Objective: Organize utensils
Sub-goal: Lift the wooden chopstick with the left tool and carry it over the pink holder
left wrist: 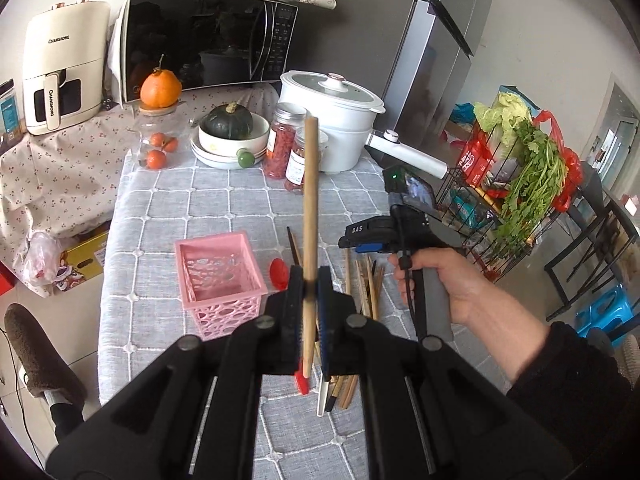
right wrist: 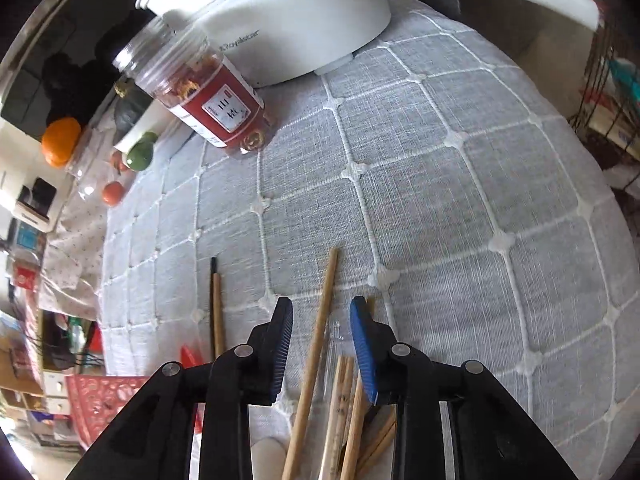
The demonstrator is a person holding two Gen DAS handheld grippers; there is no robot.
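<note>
— Where was the wooden chopstick (left wrist: 310, 216) when you looked?

— Clamped between the jaws of the left gripper (left wrist: 310, 300), standing nearly upright above the table, right of the pink basket (left wrist: 218, 276) that sat toward the table's left edge.

— And the right gripper (right wrist: 322, 344)?

— Its jaws were apart, holding nothing, poised over the loose chopsticks (right wrist: 340, 400) scattered on the grey tablecloth (right wrist: 440, 200).

— How would such a stick handle?

— Light and stiff, I judged, but thin and smooth, so it could pivot in the pads. It was held low on its length; nearer the middle would steady it.
</note>
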